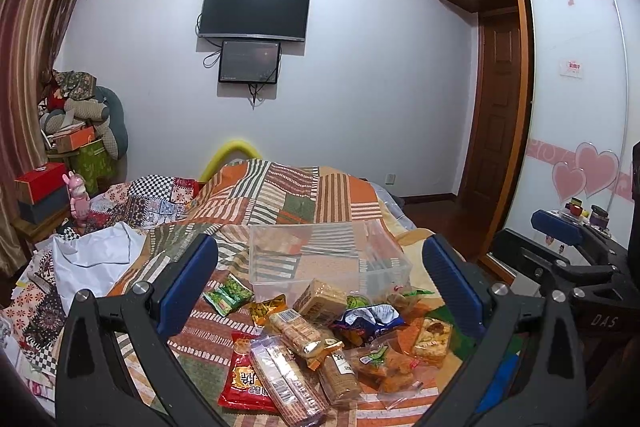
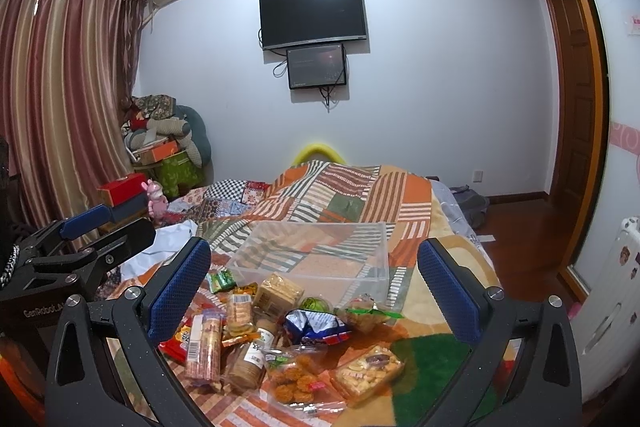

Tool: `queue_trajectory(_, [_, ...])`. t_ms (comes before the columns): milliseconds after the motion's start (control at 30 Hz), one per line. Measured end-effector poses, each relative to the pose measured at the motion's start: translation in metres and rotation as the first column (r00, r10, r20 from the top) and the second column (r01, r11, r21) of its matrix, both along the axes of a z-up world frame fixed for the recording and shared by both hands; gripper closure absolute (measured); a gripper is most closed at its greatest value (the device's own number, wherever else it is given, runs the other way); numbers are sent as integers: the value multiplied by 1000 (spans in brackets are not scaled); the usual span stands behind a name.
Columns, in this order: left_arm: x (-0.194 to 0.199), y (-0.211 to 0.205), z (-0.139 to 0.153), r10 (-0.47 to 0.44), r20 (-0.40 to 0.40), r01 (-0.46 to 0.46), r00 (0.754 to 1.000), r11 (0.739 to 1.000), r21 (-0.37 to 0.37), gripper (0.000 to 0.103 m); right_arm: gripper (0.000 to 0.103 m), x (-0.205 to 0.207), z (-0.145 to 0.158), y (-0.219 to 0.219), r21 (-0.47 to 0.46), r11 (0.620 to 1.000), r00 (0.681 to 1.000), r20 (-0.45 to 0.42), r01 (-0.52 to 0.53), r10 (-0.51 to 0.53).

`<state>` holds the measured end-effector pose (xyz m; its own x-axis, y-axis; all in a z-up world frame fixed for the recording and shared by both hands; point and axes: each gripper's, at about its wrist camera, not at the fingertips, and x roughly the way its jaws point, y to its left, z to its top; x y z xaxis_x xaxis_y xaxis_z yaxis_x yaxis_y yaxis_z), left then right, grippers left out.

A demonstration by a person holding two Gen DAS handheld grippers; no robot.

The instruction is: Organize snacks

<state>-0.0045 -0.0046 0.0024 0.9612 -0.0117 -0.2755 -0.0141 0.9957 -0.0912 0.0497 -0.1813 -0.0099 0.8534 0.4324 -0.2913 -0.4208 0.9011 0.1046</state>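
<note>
Both tools hung over the bed's near edge, holding nothing: left gripper [image 1: 320, 291] with blue pads spread wide, right gripper [image 2: 314, 293] likewise spread. Snack pile [image 1: 320, 343] lay loose on the patchwork quilt [image 1: 280, 195] near that edge: red packet [image 1: 242, 379], long wafer pack [image 1: 286, 379], blue-white bag [image 1: 368, 319], green packet [image 1: 226, 293], nut brittle bar [image 2: 368, 371]. Clear plastic bin [image 1: 384, 267] sat just beyond the pile, no snacks seen inside, a biscuit pack [image 1: 320, 301] touching its front wall.
</note>
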Motion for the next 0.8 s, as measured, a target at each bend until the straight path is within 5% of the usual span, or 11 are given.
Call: queue_trajectory(800, [1, 0, 0, 8, 6, -8, 1000, 1000, -4, 0, 0, 1, -2, 0, 7, 1000, 1000, -1, -1, 1])
